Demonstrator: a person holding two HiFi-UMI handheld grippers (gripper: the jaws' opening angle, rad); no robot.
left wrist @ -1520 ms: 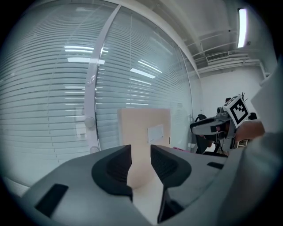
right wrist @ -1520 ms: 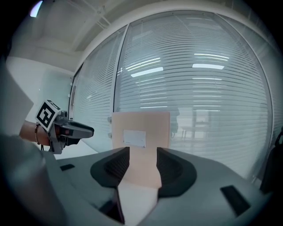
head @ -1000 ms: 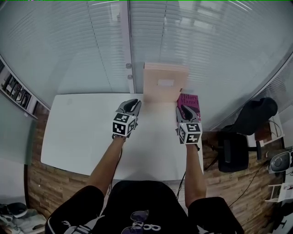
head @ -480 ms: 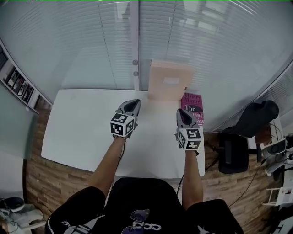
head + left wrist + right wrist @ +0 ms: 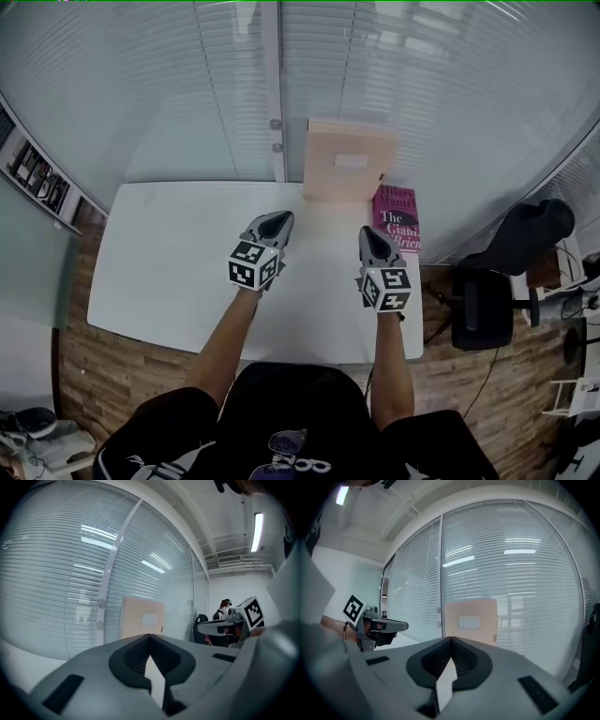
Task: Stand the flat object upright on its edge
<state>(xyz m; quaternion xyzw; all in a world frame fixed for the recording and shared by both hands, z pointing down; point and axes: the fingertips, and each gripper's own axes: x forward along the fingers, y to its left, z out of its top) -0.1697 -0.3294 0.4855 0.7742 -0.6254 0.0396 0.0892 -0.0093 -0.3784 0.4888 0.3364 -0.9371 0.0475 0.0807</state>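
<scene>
White table (image 5: 159,272): beige panel (image 5: 349,173) upright at far edge; pink book (image 5: 397,220) just right of it.

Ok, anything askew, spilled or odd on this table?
Nothing stands out. The pink book lies flat at the table's far right corner beside the upright beige board; the left tool and right tool are shut, empty.

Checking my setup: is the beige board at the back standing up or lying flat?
Upright: the beige board stands on edge at the glass wall.
</scene>
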